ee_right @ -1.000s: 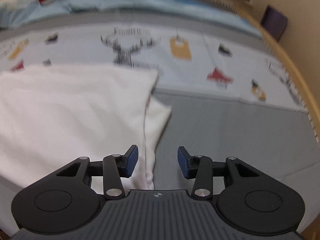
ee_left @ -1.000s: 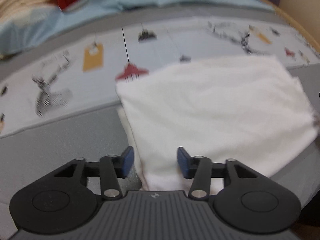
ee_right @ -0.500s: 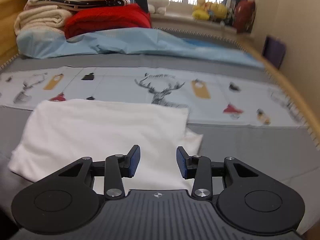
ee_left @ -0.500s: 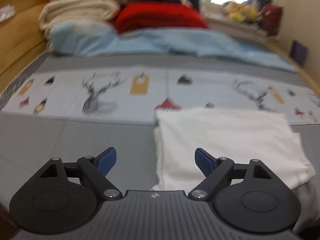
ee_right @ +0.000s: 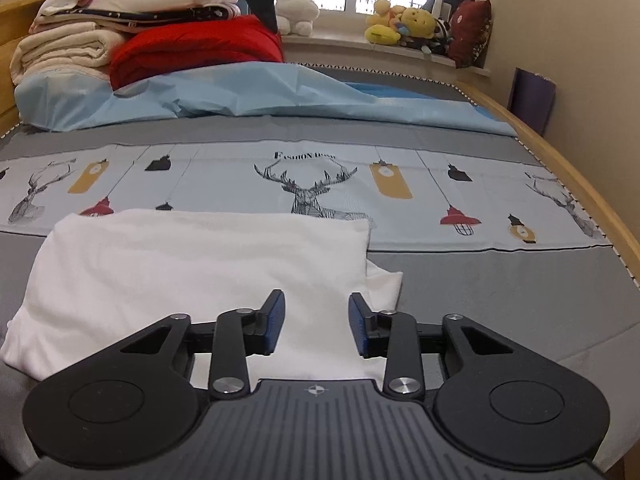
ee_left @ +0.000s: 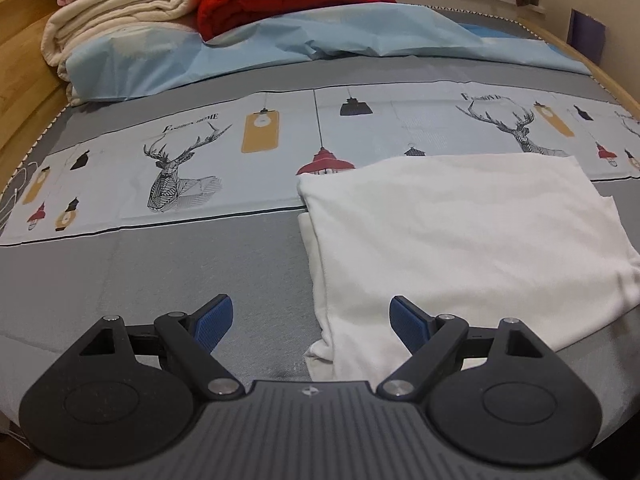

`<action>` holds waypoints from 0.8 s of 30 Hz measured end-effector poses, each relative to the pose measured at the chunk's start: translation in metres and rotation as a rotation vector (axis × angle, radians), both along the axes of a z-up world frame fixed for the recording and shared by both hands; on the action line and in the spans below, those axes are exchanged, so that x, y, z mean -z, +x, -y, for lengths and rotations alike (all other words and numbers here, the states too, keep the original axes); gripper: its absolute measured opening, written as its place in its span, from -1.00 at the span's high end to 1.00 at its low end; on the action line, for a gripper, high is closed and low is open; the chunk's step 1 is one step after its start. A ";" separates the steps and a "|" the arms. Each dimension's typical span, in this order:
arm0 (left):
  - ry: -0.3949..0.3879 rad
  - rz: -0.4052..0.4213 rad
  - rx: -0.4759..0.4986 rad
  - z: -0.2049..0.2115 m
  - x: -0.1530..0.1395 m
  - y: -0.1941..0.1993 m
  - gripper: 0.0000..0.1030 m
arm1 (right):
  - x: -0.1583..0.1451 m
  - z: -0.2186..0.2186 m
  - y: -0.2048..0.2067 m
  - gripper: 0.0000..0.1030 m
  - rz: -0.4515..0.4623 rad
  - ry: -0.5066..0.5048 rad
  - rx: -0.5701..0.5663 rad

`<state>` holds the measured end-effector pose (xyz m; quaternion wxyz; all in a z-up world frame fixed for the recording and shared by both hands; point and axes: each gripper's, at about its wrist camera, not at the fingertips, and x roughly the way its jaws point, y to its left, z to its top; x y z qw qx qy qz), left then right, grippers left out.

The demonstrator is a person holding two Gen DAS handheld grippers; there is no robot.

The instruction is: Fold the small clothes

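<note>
A white garment lies folded flat on the grey bed cover, a lower layer sticking out at its left edge. It also shows in the right wrist view, with a lower layer poking out at its right edge. My left gripper is wide open and empty over the garment's near left corner. My right gripper is open and empty, its jaws narrower, over the garment's near right part.
A printed sheet panel with deer and lamps crosses the bed behind the garment. A light blue sheet, a red blanket and cream folded bedding pile at the back. A wooden bed rail runs along the right.
Both grippers have pulled back and tilted up from close over the garment. The left jaws have opened wider. The garment lies where it was.
</note>
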<state>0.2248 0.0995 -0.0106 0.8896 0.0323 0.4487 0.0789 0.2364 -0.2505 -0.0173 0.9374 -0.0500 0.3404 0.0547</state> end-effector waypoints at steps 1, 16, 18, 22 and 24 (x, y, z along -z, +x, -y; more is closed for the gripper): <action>-0.013 0.005 0.001 -0.001 0.000 0.000 -0.73 | 0.002 -0.002 -0.001 0.34 0.006 -0.004 -0.007; -0.142 0.059 0.035 -0.012 -0.005 -0.005 -0.73 | 0.015 -0.028 0.005 0.34 -0.079 -0.027 -0.070; -0.137 0.066 0.032 -0.013 -0.007 -0.005 -0.73 | 0.015 -0.036 0.004 0.34 -0.087 -0.016 -0.088; -0.155 0.060 0.016 -0.017 -0.008 -0.006 -0.73 | 0.013 -0.062 -0.001 0.34 -0.083 0.006 -0.165; -0.146 0.039 0.016 -0.016 -0.005 -0.006 -0.73 | 0.013 -0.078 -0.003 0.34 -0.076 -0.006 -0.208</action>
